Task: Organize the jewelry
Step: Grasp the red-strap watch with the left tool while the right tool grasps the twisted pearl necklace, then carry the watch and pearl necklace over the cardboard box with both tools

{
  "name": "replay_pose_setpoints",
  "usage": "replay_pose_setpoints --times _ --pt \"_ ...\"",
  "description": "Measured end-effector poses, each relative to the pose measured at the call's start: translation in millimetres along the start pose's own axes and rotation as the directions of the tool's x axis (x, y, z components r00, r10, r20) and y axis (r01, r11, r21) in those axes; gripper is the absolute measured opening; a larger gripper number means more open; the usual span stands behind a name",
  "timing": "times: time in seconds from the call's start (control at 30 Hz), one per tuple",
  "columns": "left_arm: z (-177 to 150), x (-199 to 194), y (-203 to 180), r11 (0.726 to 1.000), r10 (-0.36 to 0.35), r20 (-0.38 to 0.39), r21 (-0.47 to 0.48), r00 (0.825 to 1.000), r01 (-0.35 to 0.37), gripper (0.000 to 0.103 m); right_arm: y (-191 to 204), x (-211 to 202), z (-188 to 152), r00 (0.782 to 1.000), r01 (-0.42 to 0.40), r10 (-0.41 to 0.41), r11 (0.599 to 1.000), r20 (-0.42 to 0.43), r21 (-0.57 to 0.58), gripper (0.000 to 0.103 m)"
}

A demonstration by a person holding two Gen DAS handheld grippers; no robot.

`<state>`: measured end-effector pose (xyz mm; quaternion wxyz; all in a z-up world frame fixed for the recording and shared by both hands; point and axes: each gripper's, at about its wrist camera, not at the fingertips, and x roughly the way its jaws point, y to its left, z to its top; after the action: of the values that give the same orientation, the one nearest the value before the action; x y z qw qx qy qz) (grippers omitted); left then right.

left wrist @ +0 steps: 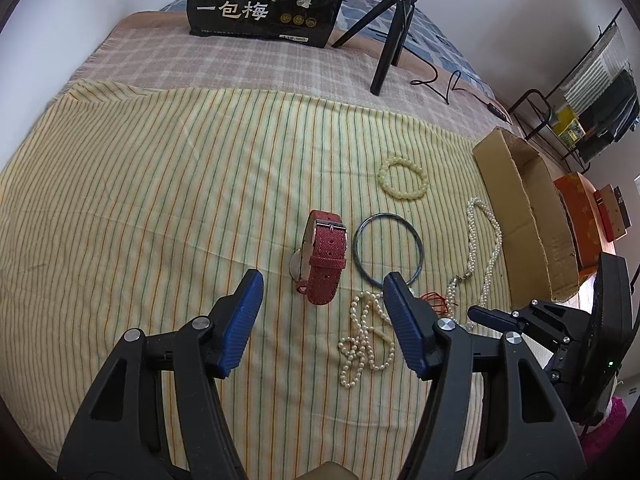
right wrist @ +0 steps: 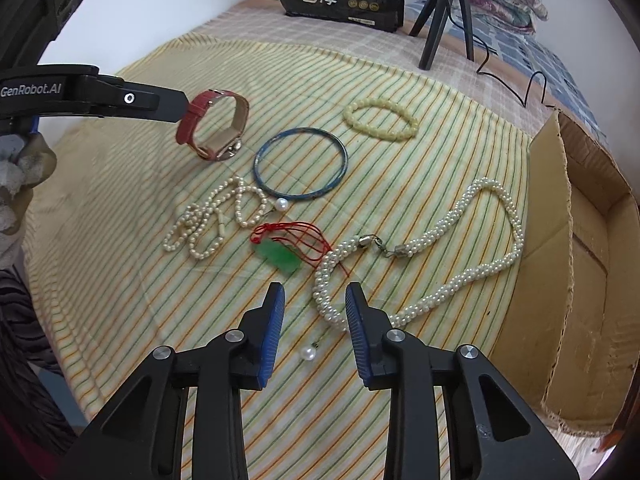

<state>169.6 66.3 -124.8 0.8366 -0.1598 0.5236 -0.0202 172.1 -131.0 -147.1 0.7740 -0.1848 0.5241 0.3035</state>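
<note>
**Both claws lowered over the jewelry, nothing gripped yet**

**Left wrist view.** Your left claw [left wrist: 322,294] stands partly open and empty above the striped cloth [left wrist: 160,200] on the bed. The red watch [left wrist: 320,254] lies just ahead of the fingertips, near the cloth's middle, on its edge; its strap's long axis runs from the near edge toward the far edge, buckle end farthest from you. The blue bangle [left wrist: 387,250] lies flat just to its right, and the thin pearl strand [left wrist: 364,340] sits bunched between the jaws' line and the near edge. The yellow bead bracelet [left wrist: 402,178] lies beyond, toward the cardboard box [left wrist: 528,216] at the cloth's right edge. Judged step: approach to a first pick. Next, centre the jaws across the strap, not along it.

**Right wrist view.** Your right claw [right wrist: 315,300] is narrowed but not closed, holding nothing. The thick pearl necklace [right wrist: 432,256] forms a long loop running from near the fingertips toward the box; its nearest bend lies between the jaws, untouched as far as can be seen. The green pendant [right wrist: 280,258] on red cord lies just beyond the left finger, and a loose pearl [right wrist: 308,353] lies between the fingers. Next, lower and close across the bend.
</note>
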Motion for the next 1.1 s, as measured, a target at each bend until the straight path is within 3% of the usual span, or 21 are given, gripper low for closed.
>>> replay_pose_setpoints --times 0.1,0.47,0.53,0.67,0.9,1.1 --pt "3 8 2 1.000 0.000 -0.017 -0.011 1.000 0.000 0.064 -4 10 3 1.000 -0.009 0.009 1.000 -0.023 0.004 0.021" --pt "-1 26 -1 1.000 0.005 -0.060 -0.004 0.998 -0.005 0.060 -7 20 4 0.999 -0.010 0.010 1.000 -0.050 -0.007 0.020" --pt "-1 28 -2 1.000 0.013 -0.063 -0.004 0.998 -0.014 0.055 -7 21 5 0.999 -0.009 0.008 1.000 -0.050 -0.007 0.020" --pt "0 34 0 1.000 0.027 -0.068 -0.008 0.997 -0.028 0.053 -7 21 5 0.999 0.000 -0.001 1.000 -0.048 -0.005 0.012" --pt "5 45 5 0.999 0.046 -0.071 -0.018 0.996 -0.047 0.017 -12 18 3 0.999 -0.008 0.009 1.000 -0.038 0.019 0.007" --pt "9 34 7 0.999 0.010 -0.043 -0.047 0.999 -0.013 0.017 -18 7 2 0.999 -0.042 0.043 0.997 -0.006 0.060 0.007"
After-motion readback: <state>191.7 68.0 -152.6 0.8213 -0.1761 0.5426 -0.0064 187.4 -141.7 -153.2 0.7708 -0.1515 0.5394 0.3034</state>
